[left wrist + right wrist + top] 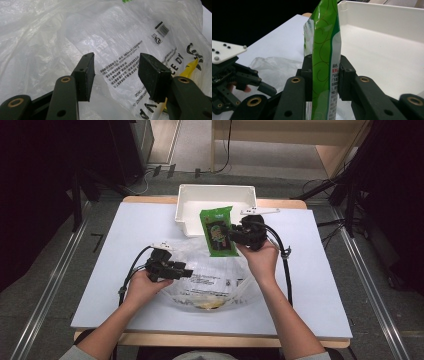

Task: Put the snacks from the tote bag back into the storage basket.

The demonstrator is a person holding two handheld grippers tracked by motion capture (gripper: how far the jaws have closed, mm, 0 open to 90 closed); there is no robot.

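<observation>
The left gripper [176, 270] rests on the clear bag [212, 280] with jaws spread wide and empty, probably to steady it. The right gripper [235, 238] pinches a green packet [218, 231] upright above the bag, just before the white bin [216, 206], likely its destination.

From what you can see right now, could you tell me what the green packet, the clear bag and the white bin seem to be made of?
The green packet looks like glossy plastic film: it shines and carries print. The clear bag seems thin, translucent plastic, crinkled and printed with text. The white bin appears to be rigid, smooth plastic with a moulded rim, though I cannot be certain.
</observation>
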